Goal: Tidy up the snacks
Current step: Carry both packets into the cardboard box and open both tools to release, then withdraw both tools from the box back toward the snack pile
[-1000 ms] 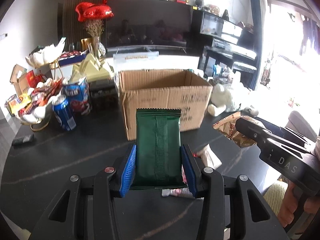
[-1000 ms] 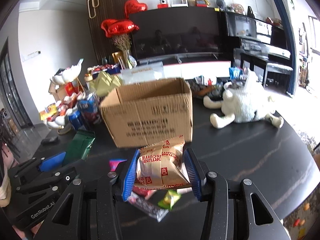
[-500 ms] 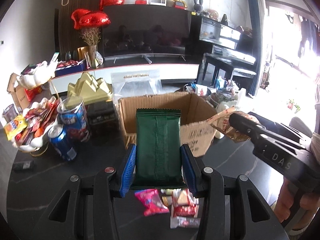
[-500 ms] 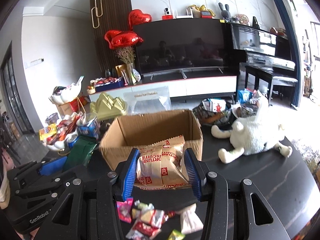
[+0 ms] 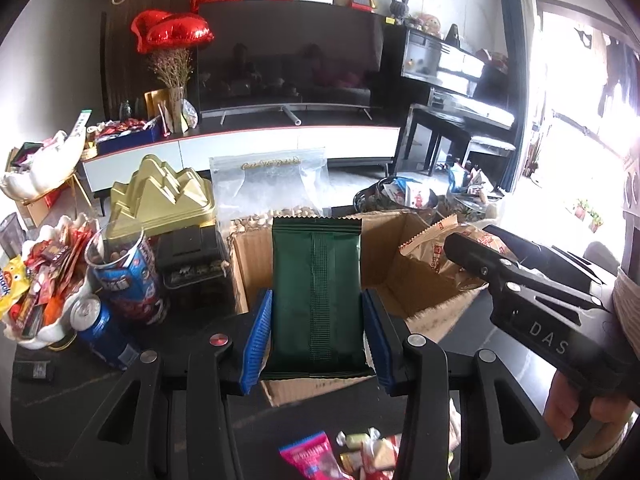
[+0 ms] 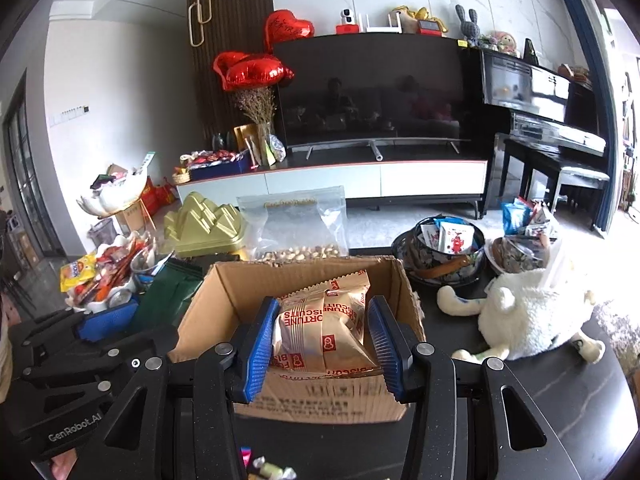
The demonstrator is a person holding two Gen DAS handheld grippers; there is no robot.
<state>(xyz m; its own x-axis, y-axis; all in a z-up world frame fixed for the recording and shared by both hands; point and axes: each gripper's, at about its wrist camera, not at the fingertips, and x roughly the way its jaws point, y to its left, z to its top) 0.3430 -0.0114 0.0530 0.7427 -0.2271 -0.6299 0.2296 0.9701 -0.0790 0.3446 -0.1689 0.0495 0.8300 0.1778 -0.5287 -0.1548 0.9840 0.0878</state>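
The left claw (image 5: 317,340) was closed on a dark green snack packet (image 5: 317,296), its blue pads pressed against both long edges of the packet, which stood upright between them. The packet was held above the near part of an open cardboard box (image 5: 404,280) standing on the dark counter (image 5: 60,420).

The right claw (image 6: 322,340) was closed on a gold biscuit packet (image 6: 324,328) with red print, gripped at both sides. This packet was held over the open top of the same cardboard box (image 6: 232,292); seen from the left wrist, the gold packet (image 5: 432,248) sat above the box's right side, with the right claw just behind it. No part of either packet could be confirmed as touching the box floor.

On the counter in front of the box lay loose small snacks, including a pink wrapper (image 5: 310,456). To the left of the box stood a blue snack tub (image 5: 124,276), a blue drink can (image 5: 100,332) and a white dish of mixed snacks (image 5: 36,292). Behind the box stood a clear bag holding nuts (image 6: 296,224) and a gold ridged container (image 6: 204,220). To the right of the box, in the right wrist view, sat a dark bowl of packets (image 6: 440,248) and a white plush toy (image 6: 532,312) lying on the counter.
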